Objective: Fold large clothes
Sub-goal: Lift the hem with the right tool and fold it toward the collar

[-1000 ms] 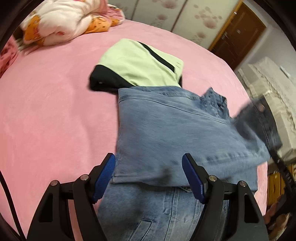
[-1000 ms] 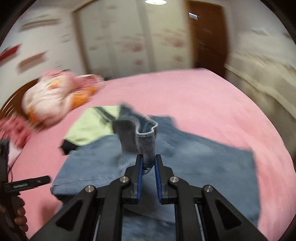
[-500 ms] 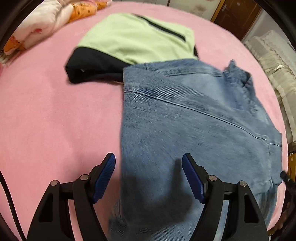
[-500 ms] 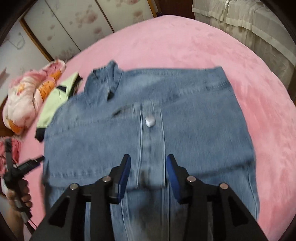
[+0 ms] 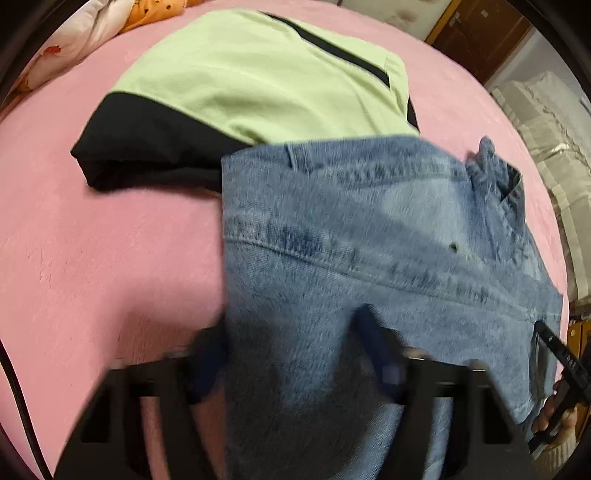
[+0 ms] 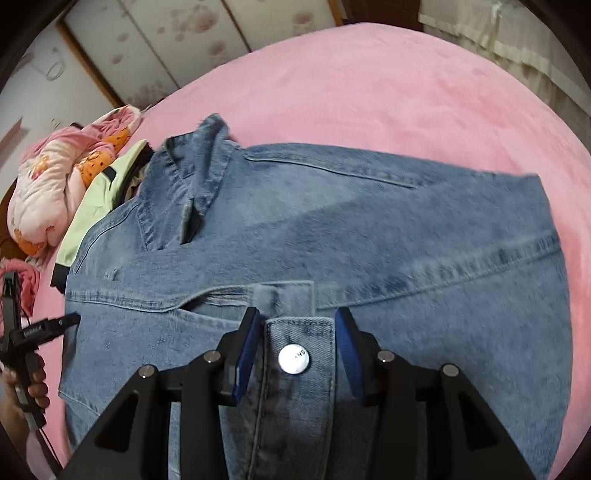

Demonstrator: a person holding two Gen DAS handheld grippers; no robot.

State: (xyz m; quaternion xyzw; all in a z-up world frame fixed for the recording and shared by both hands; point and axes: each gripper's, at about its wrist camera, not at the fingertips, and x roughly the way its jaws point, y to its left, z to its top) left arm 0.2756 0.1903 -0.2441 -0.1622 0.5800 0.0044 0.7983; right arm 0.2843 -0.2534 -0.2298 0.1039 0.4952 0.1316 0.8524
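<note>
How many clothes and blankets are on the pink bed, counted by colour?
Blue: 1, the denim jeans
Green and black: 1, the folded top
Pink, white and orange: 1, the bundled quilt
Total: 3

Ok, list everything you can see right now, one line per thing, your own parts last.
jeans: one pair, light blue denim, spread on the bed, far edge overlapping the green garment
metal button: one, silver, on the jeans' waistband, between the right gripper's fingers
green garment: one, pale green with black panels, folded on the bed beyond the jeans
quilt: one bundle, pink, white and orange print, at the far left of the bed
bed cover: one, pink, under everything
wardrobe doors: cream with a floral print, behind the bed
left gripper: one, black with blue pads, open, blurred, over the jeans' near left edge
right gripper: one, black with blue pads, open, straddling the waistband
</note>
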